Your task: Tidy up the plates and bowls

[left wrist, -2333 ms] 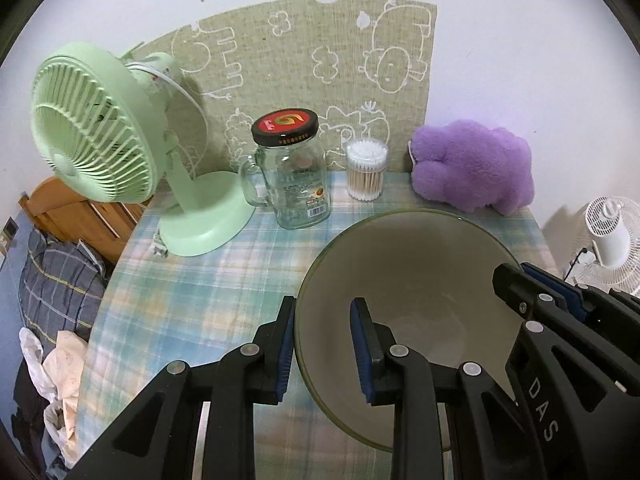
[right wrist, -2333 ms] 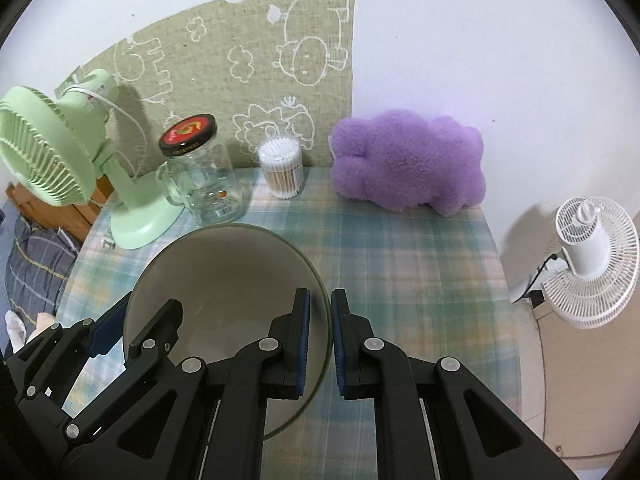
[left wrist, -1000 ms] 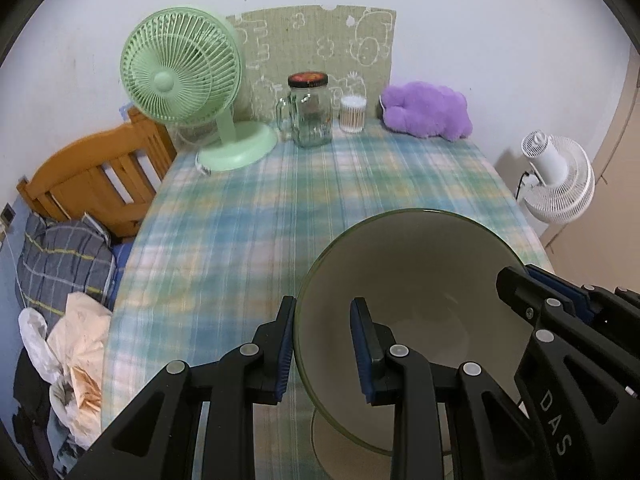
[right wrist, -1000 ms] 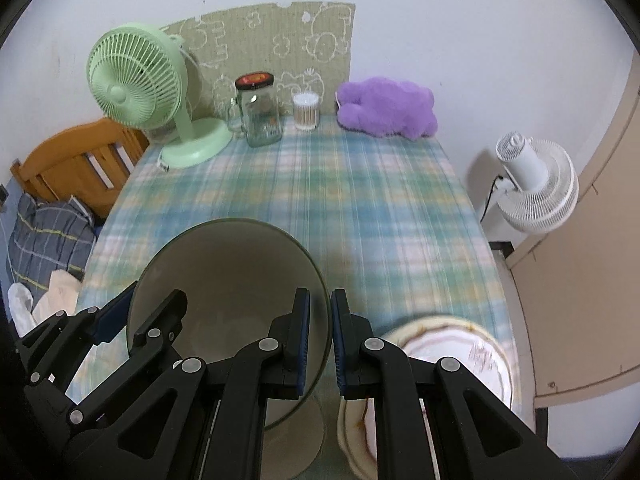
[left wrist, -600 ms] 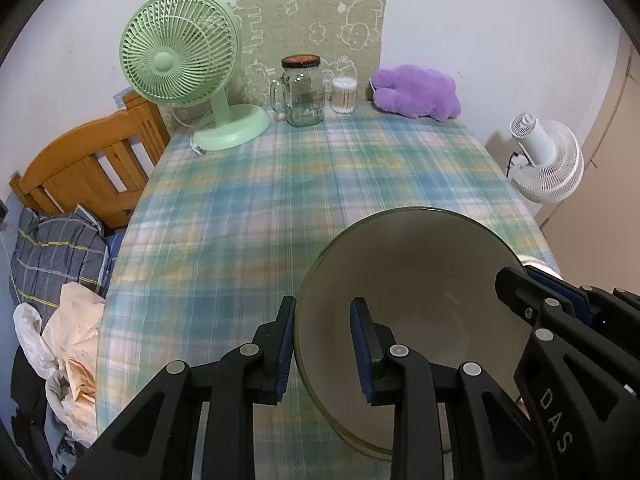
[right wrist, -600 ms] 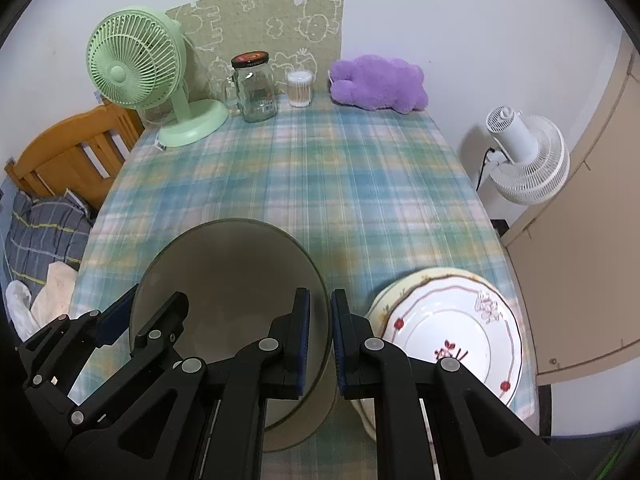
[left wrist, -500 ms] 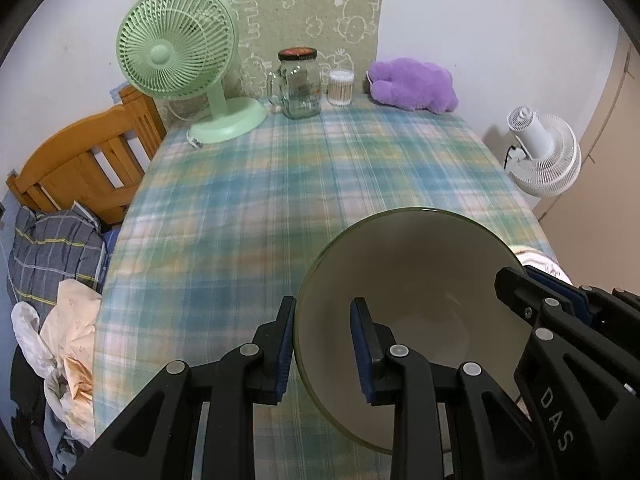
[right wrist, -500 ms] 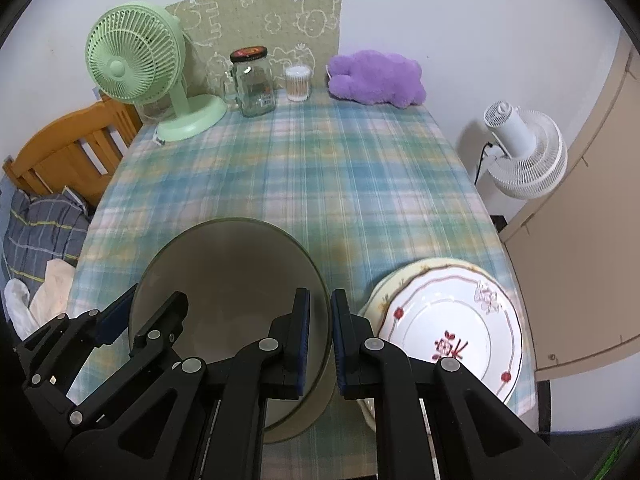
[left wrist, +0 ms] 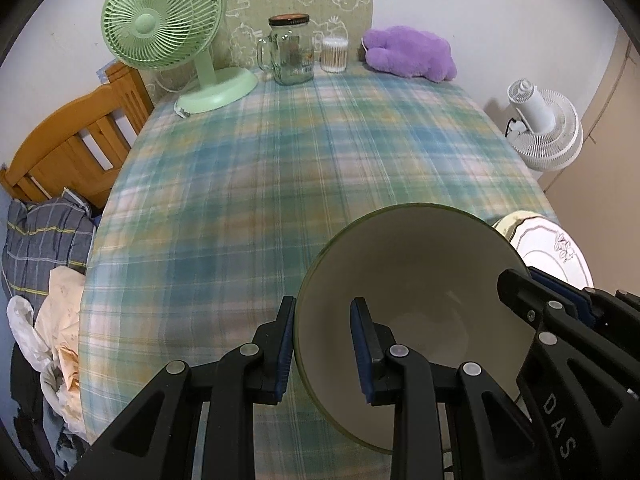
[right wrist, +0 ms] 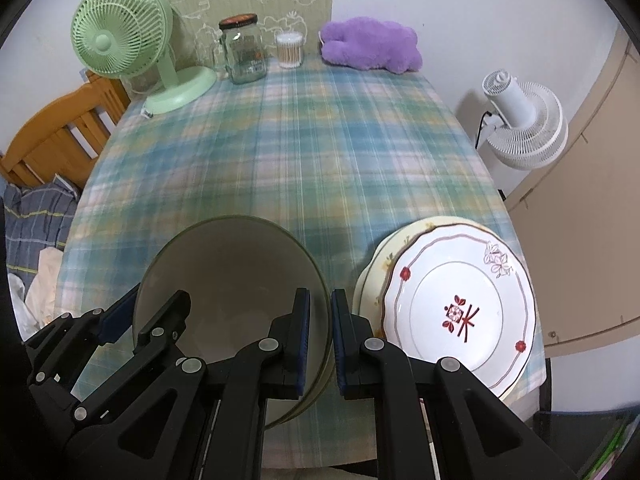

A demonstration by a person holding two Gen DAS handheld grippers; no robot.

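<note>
A large olive-rimmed bowl (left wrist: 420, 292) with a pale inside hangs over the near part of the checked tablecloth (left wrist: 280, 168). My left gripper (left wrist: 323, 320) is shut on its left rim and my right gripper (right wrist: 320, 312) is shut on its right rim. The right wrist view shows the bowl (right wrist: 232, 280) tilted, with a second pale edge just under its near side; I cannot tell what that is. Right of the bowl lies a white plate with red flowers (right wrist: 460, 304) stacked on a cream plate (right wrist: 374, 276). The left wrist view shows only part of the plates (left wrist: 548, 248).
At the table's far end stand a green desk fan (left wrist: 160, 28), a glass jar with a dark lid (left wrist: 290, 52), a tub of cotton swabs (left wrist: 335, 54) and a purple plush toy (left wrist: 408, 54). A white floor fan (right wrist: 520, 120) stands right of the table, a wooden frame (left wrist: 72, 144) and heaped clothes left.
Both grippers have carried the bowl back from the table's far end and lower over its near end. The stacked plates have come into view on the right.
</note>
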